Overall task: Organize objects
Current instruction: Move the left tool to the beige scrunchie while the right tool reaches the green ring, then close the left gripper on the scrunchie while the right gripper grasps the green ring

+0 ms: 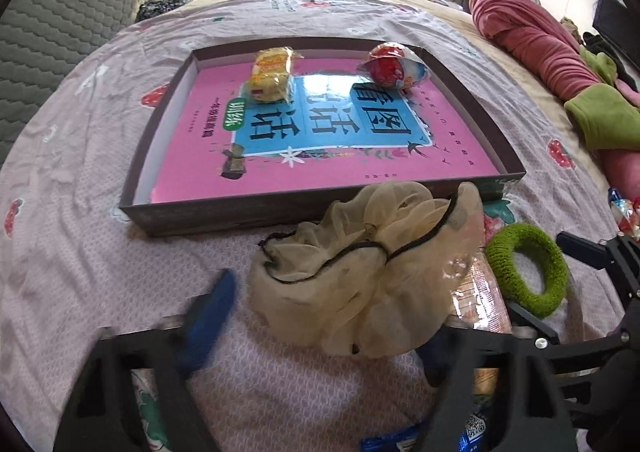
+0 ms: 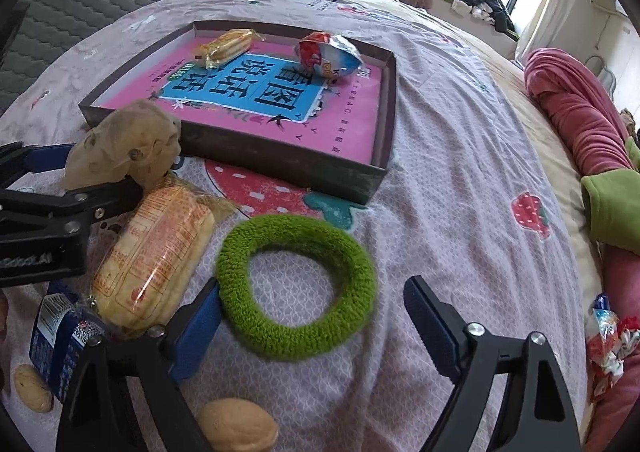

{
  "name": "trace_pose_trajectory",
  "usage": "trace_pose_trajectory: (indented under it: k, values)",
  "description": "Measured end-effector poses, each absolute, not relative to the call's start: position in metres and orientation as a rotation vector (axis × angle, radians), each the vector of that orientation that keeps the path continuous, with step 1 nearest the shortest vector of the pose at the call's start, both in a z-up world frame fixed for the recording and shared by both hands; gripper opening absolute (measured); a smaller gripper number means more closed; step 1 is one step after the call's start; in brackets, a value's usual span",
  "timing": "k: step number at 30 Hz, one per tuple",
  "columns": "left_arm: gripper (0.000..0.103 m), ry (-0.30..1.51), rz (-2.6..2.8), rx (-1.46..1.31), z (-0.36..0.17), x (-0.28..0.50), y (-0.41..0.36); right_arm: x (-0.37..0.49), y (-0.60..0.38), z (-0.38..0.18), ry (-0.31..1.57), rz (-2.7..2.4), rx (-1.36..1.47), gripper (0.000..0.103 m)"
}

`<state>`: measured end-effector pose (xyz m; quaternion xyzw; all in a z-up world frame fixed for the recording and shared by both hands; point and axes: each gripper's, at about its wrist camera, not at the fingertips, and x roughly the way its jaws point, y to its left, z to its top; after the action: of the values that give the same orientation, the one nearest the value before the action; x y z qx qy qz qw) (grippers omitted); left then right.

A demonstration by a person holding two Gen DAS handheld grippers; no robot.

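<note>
A cream gauze scrunchie [image 1: 360, 272] lies on the bedspread just in front of a shallow dark box [image 1: 132, 208]. My left gripper [image 1: 332, 312] stands around it. Its blue left finger [image 1: 208, 324] is a small gap away from the fabric, and the right finger is hidden behind the scrunchie. A green fuzzy hair ring [image 2: 296, 284] lies flat between the fingers of my right gripper [image 2: 314, 288], which is open. The left pad [image 2: 196, 332] is at the ring's edge and the right pad [image 2: 432, 324] stands apart. The box holds a pink book [image 1: 320, 164], a yellow snack packet [image 1: 272, 72] and a red wrapped egg [image 1: 394, 66].
A clear packet of crackers [image 2: 156, 248] lies beside the green ring, with a blue packet [image 2: 56, 348] and two walnuts [image 2: 236, 428] nearer me. Bright candy wrappers [image 2: 608, 344] and a rolled pink blanket [image 2: 576, 112] sit at the right. Clothes are piled behind the bed.
</note>
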<state>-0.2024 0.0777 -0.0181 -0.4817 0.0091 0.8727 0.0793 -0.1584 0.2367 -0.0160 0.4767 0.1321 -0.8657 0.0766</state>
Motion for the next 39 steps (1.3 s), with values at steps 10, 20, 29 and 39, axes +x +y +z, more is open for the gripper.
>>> trace_pose_trajectory:
  k: [10,20,29,39]
  values:
    - [0.020,-0.134,2.531,-1.427,-0.021,-0.202,0.068,-0.157,0.245,-0.006,0.299,-2.590,1.387,0.039]
    - [0.020,-0.187,2.547,-1.397,-0.005,-0.194,0.058,-0.146,0.268,0.023,0.140,-2.592,1.310,0.016]
    - [0.020,-0.200,2.551,-1.365,0.011,-0.180,0.055,-0.131,0.277,0.040,0.049,-2.591,1.254,0.016]
    - [0.020,-0.197,2.595,-1.307,0.044,-0.154,0.049,-0.098,0.267,0.075,0.064,-2.607,1.139,0.016]
